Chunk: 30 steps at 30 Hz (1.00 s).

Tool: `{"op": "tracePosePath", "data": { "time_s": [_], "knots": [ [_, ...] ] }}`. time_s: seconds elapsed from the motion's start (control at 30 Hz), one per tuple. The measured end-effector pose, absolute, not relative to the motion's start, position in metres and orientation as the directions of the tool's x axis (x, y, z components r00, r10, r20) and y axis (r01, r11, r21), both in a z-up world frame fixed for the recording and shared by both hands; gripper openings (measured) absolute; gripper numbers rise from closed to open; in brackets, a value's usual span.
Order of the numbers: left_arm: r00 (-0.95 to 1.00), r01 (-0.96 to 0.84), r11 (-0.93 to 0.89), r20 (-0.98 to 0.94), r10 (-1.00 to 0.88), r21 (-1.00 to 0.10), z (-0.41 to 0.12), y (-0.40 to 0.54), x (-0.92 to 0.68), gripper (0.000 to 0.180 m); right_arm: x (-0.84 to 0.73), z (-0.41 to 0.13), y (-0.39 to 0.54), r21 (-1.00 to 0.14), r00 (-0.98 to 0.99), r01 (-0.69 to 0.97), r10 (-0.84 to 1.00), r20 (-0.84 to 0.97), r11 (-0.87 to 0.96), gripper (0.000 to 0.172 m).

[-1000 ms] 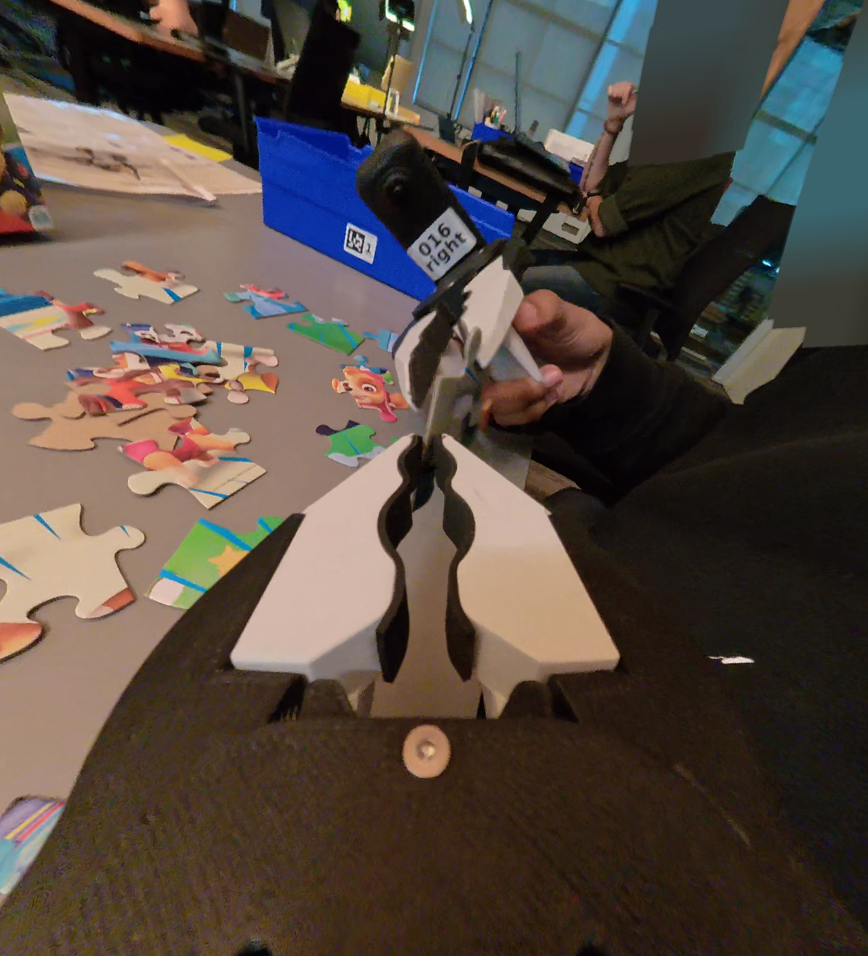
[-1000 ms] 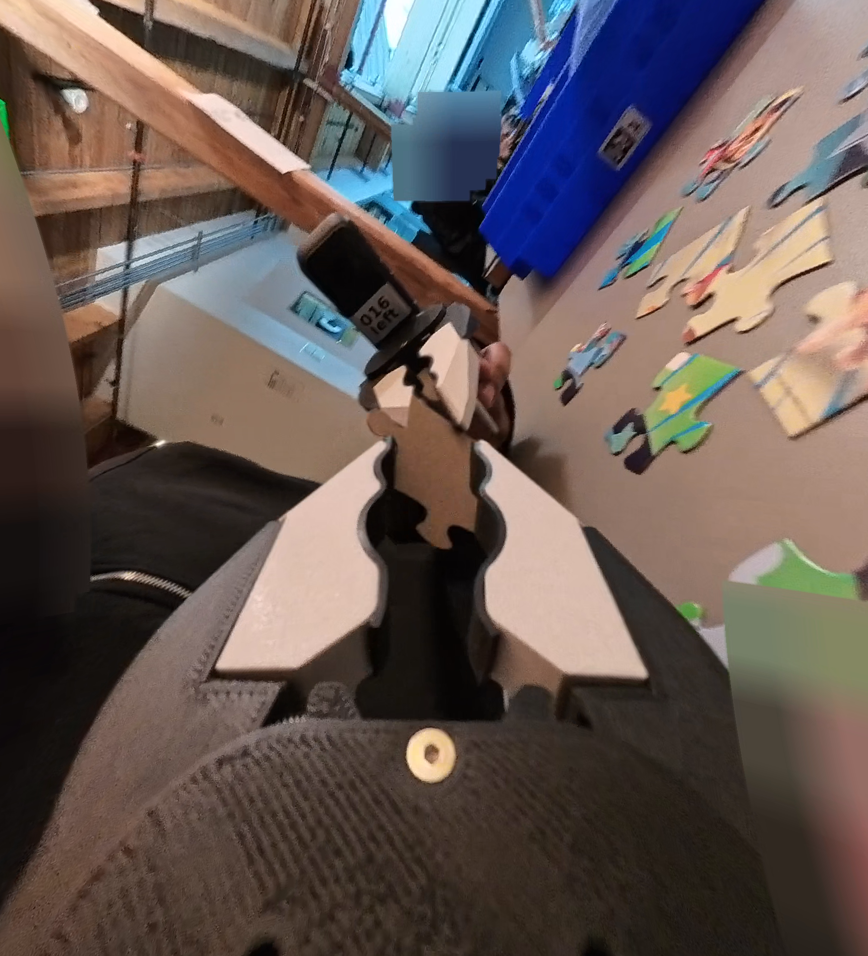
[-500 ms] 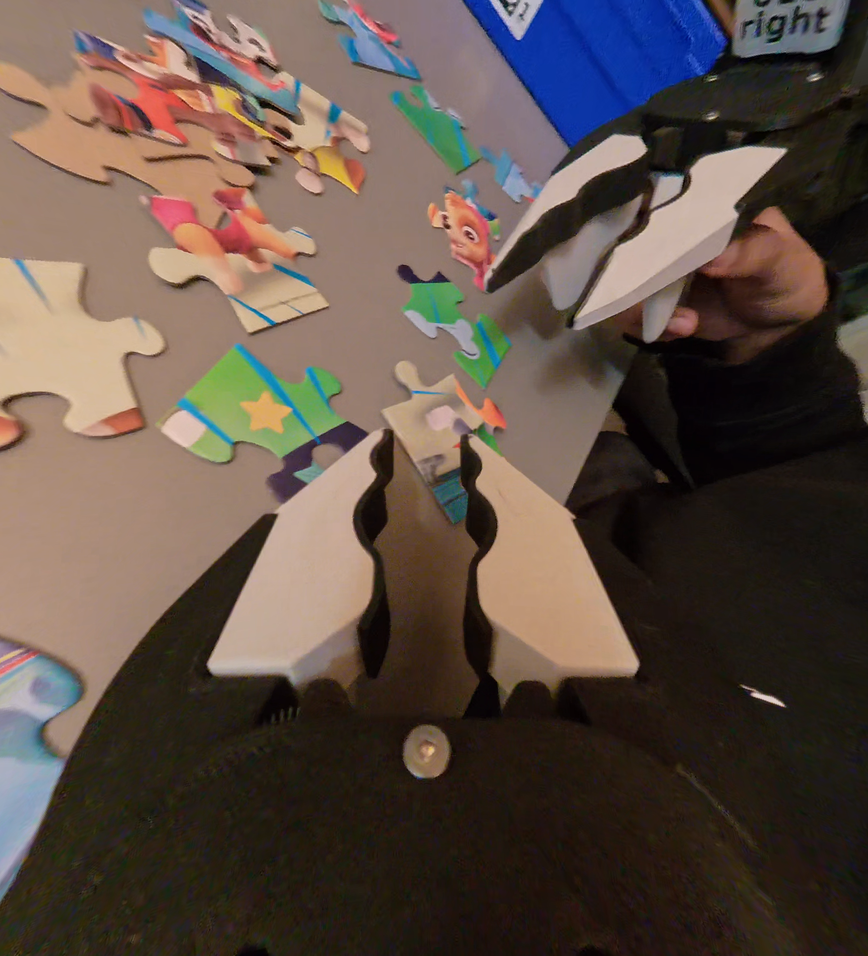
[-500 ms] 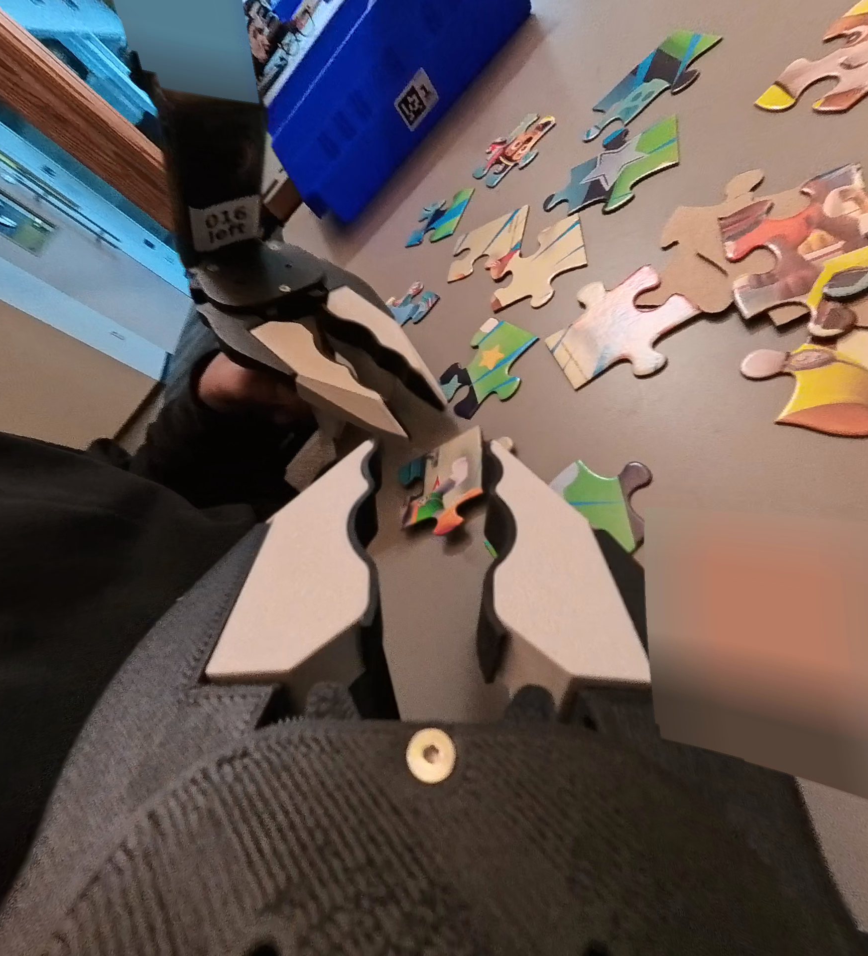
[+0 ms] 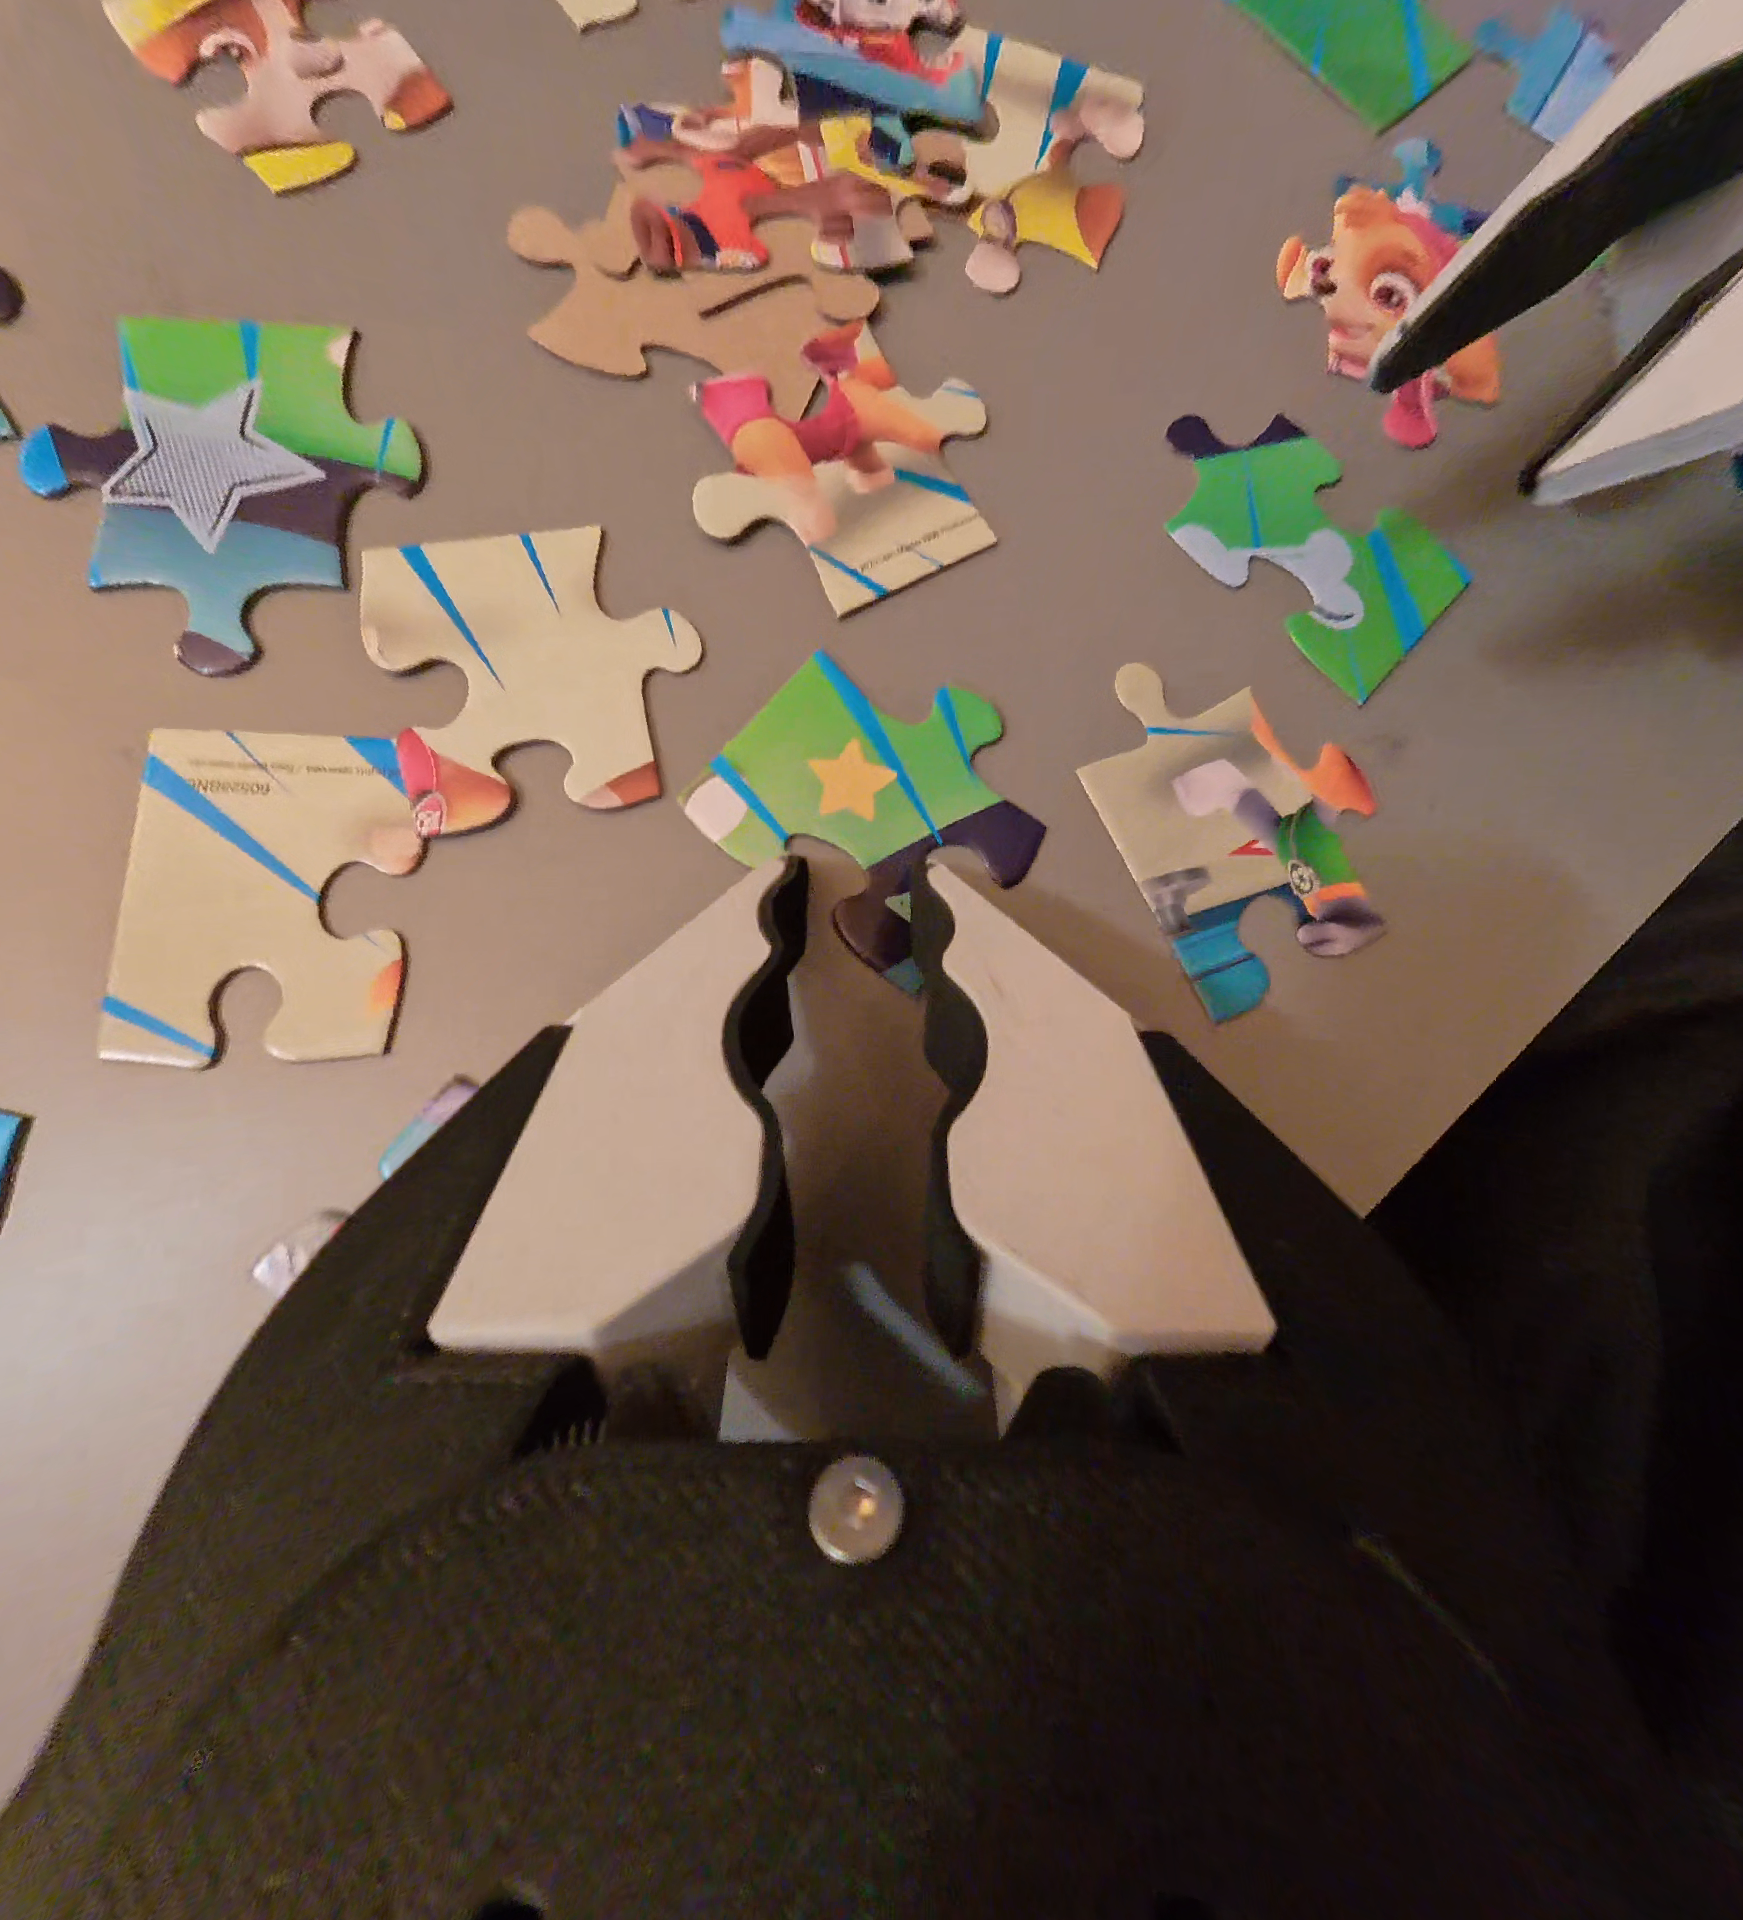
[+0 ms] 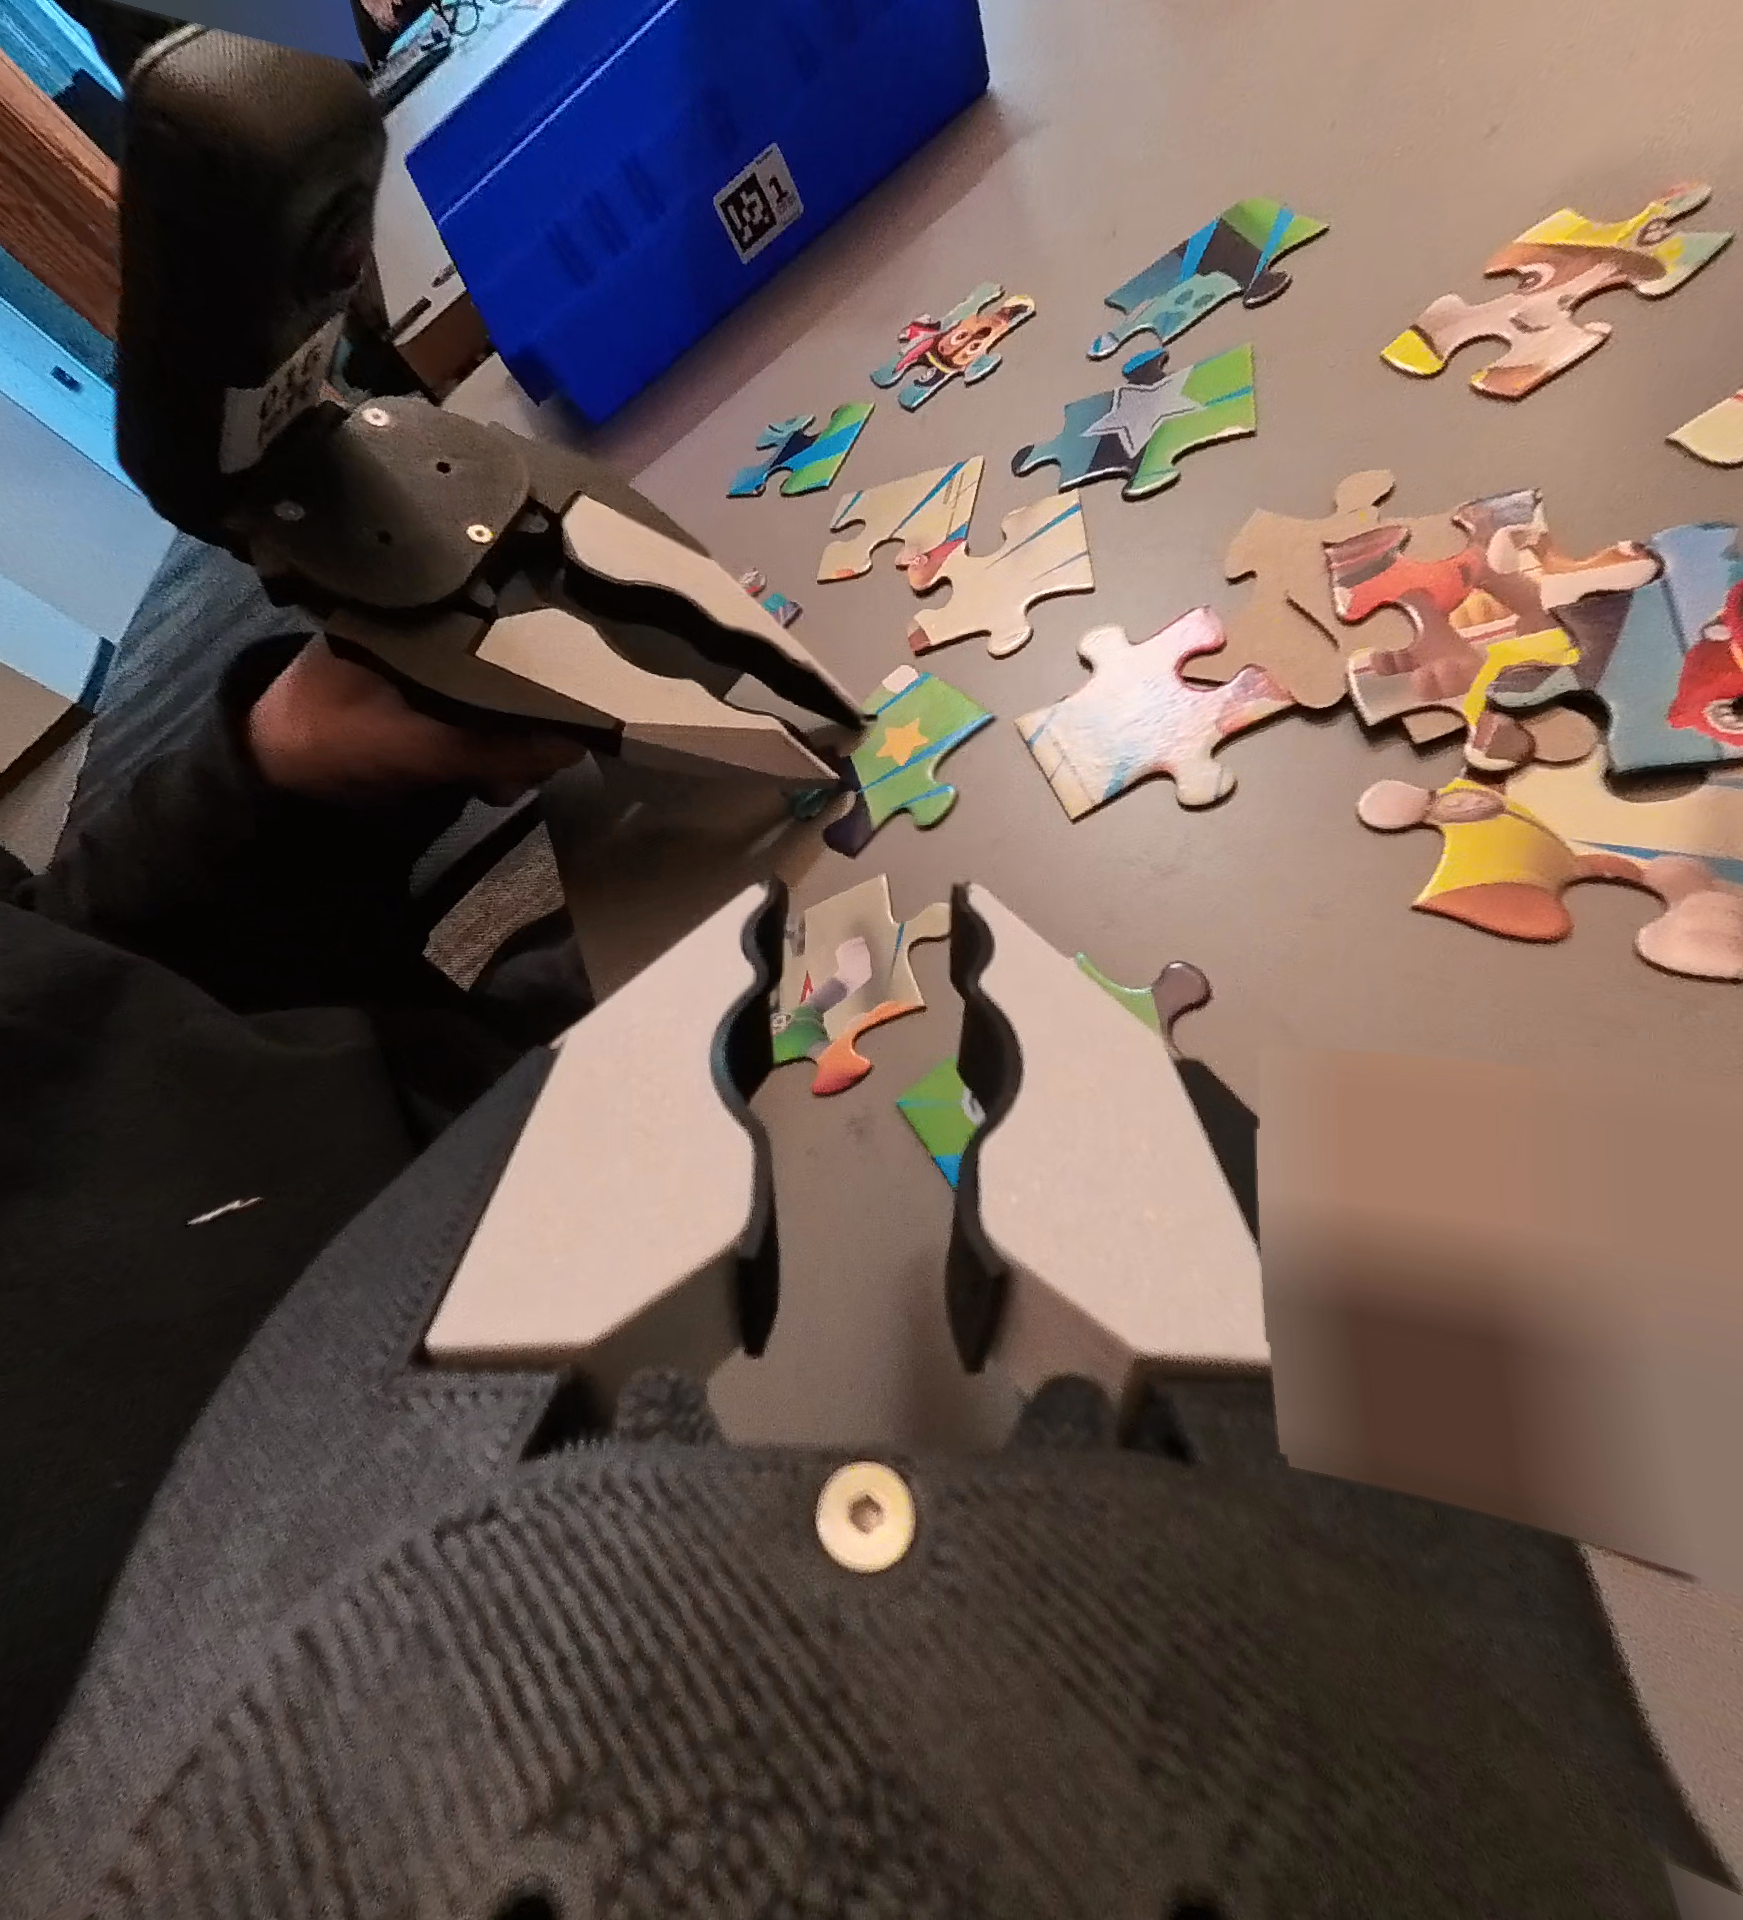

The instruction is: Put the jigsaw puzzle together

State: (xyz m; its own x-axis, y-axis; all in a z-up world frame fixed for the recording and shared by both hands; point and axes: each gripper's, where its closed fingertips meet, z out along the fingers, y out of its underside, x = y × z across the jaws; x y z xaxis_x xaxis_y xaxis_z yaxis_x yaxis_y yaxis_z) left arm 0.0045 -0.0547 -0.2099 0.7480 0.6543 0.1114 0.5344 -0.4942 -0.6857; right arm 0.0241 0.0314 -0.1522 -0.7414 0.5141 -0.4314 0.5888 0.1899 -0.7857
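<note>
Wide grey surface, strewn with jigsaw pieces, spread out ahead of both grippers. Blue bin far ahead of the right gripper, at the surface's far edge, with a small square sticker on its side. Overlapping heap of colourful pieces well ahead of the left gripper, one plain brown piece face down among them. Cream pieces with blue lines ahead and to the left of the left gripper's tips.

Left gripper low over the surface, jaws parted with nothing clamped; green piece with a yellow star lying flat right at the tips, its dark lower tab reaching between the fingers, no pad seen pressing on it. From the right wrist view, the same gripper slanting down with its tips at the near edge of the star piece.

Right gripper also parted and bare, hovering above a cream piece with a green and orange figure, which lies flat on the surface between and beyond the fingers, apart from the pads. Same piece just to the right of the left gripper's tips. Green piece with a bone shape farther ahead on that side.
</note>
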Motion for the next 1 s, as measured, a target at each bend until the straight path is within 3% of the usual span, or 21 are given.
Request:
{"op": "tracePosePath", "data": {
  "time_s": [0.2, 0.37, 0.6, 0.77, 0.87, 1.0],
  "knots": [
    [0.733, 0.550, -0.536, 0.063, 0.678, -0.641, -0.210, -0.076, 0.016, 0.021, 0.019, -0.150, 0.033, -0.796, -0.740, 0.579, 0.524, -0.422, 0.177, 0.031],
    [0.708, 0.533, -0.447, 0.091, 0.700, -0.718, -0.188, -0.082, 0.010, 0.021, -0.014, -0.156, 0.027, -0.833, -0.764, 0.490, 0.587, -0.268, 0.258, 0.035],
    [0.707, 0.508, -0.312, 0.181, 0.684, -0.803, -0.163, -0.080, 0.004, 0.022, -0.060, -0.205, 0.012, -0.719, -0.771, 0.440, 0.636, 0.004, 0.537, 0.065],
    [0.709, 0.490, -0.281, 0.190, 0.679, -0.825, -0.160, -0.084, 0.000, 0.022, -0.038, -0.208, -0.001, -0.693, -0.823, 0.423, 0.568, -0.024, 0.584, 0.040],
    [0.716, 0.489, -0.237, 0.232, 0.658, -0.839, -0.156, -0.083, -0.003, 0.022, -0.015, -0.206, -0.011, -0.679, -0.870, 0.408, 0.486, -0.087, 0.610, 0.041],
    [0.726, 0.497, -0.206, 0.273, 0.631, -0.843, -0.154, -0.080, -0.005, 0.022, -0.037, -0.194, 0.003, -0.697, -0.843, 0.386, 0.539, 0.001, 0.605, 0.046]
  ]
}}
